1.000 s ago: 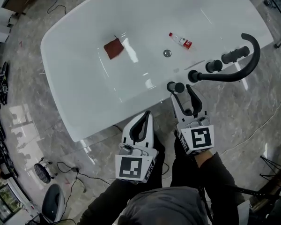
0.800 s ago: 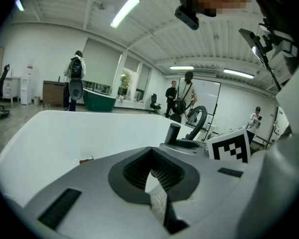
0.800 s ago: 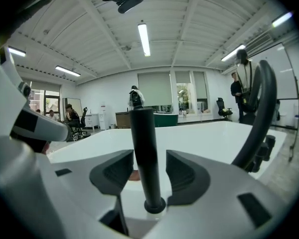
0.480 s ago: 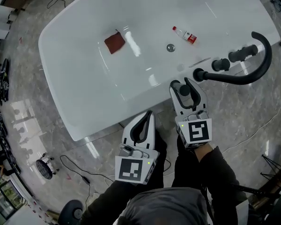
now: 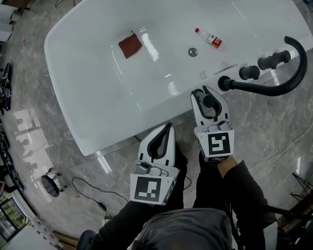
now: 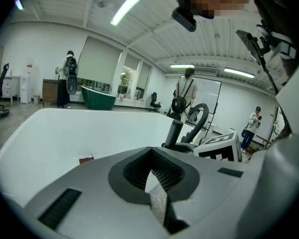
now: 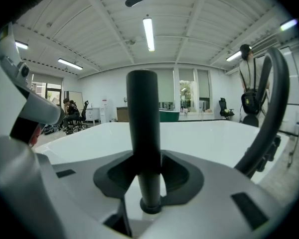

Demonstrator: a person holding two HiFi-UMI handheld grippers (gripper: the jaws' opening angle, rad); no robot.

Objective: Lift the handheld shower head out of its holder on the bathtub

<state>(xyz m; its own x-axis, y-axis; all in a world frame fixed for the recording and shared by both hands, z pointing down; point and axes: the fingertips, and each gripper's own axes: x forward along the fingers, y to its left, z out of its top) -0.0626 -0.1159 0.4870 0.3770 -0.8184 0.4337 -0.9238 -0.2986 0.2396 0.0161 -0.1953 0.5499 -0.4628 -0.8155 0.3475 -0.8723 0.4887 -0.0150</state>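
Note:
The handheld shower head is a black upright rod standing in its holder on the near rim of the white bathtub. My right gripper has it between its jaws, which have just been closing, and the pads sit against the rod. In the right gripper view the shower head rises straight up through the notch of the right gripper. My left gripper hangs shut and empty just short of the tub's near edge. Its pads meet in the left gripper view.
A curved black faucet and two black knobs stand on the rim to the right of the shower head. Inside the tub lie a red cloth, a small bottle and the drain. Cables run over the grey floor.
The right gripper has moved forward and down, so the shower head, once at its open tips, now stands deep between narrower jaws. The left gripper has stayed put.

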